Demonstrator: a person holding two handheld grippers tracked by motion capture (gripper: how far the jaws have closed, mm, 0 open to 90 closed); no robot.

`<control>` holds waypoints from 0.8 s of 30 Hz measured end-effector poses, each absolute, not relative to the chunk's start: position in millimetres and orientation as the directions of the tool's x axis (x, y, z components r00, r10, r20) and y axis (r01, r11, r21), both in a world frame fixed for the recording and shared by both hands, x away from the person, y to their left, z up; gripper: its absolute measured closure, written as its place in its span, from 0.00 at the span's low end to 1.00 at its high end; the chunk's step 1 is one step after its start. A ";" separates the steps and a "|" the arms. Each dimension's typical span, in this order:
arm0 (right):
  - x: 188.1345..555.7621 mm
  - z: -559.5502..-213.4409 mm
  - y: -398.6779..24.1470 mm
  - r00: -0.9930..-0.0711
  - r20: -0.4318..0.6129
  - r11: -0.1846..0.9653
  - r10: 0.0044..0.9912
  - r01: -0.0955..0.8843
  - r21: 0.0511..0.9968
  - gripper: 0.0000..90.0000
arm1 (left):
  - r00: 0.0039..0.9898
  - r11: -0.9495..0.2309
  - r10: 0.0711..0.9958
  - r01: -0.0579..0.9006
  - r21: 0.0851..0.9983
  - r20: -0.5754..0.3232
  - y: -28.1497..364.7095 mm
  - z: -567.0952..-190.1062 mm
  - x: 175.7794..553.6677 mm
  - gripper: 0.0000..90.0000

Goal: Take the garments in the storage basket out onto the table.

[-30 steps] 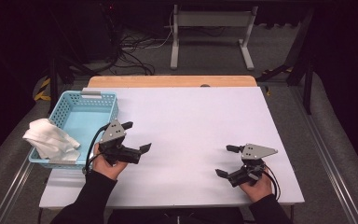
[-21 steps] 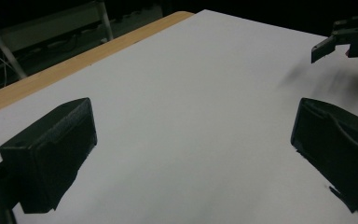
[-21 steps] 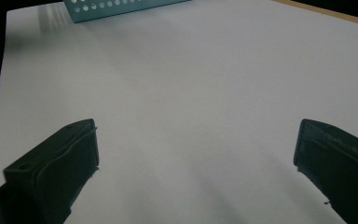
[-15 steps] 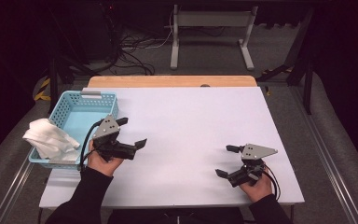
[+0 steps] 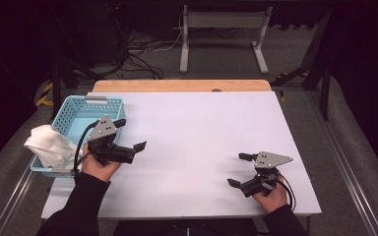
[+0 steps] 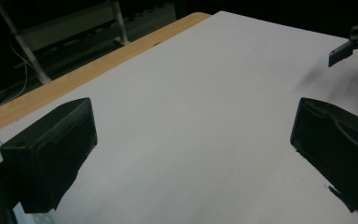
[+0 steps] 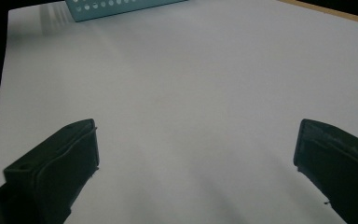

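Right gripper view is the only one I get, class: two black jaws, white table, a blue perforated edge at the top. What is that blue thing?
Observer: A light blue basket at the table's left edge.
Operator: Is anything in it?
Observer: A white cloth hangs over its near left corner.
Operator: Where is the left gripper?
Observer: The left gripper is held beside the basket, jaws wide apart, nothing between them.
Operator: And mine?
Observer: The right gripper sits open near the table's front right.
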State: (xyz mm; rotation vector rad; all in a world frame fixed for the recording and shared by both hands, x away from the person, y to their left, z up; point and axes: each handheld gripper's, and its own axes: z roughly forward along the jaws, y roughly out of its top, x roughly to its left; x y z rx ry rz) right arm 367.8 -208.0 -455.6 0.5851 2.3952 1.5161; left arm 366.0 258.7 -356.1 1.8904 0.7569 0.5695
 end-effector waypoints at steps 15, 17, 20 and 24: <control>367.8 -455.7 -207.9 -0.890 0.008 0.379 0.456 0.202 0.903 0.01 | 0.660 -0.327 0.748 0.267 0.907 0.075 285.4 -339.7 367.1 0.01; 367.8 -455.7 -207.8 -0.890 0.008 0.379 0.456 0.202 0.903 0.01 | 0.654 -0.326 0.753 0.268 0.907 0.077 289.7 -337.5 367.7 0.01; 367.7 -455.7 -207.8 -0.890 0.008 0.379 0.456 0.203 0.903 0.01 | 0.644 -0.315 0.762 0.272 0.909 0.072 295.2 -334.9 368.1 0.01; 367.8 -455.7 -207.7 -0.890 0.008 0.380 0.456 0.203 0.903 0.01 | 0.631 -0.310 0.772 0.277 0.910 0.071 302.6 -331.1 368.6 0.01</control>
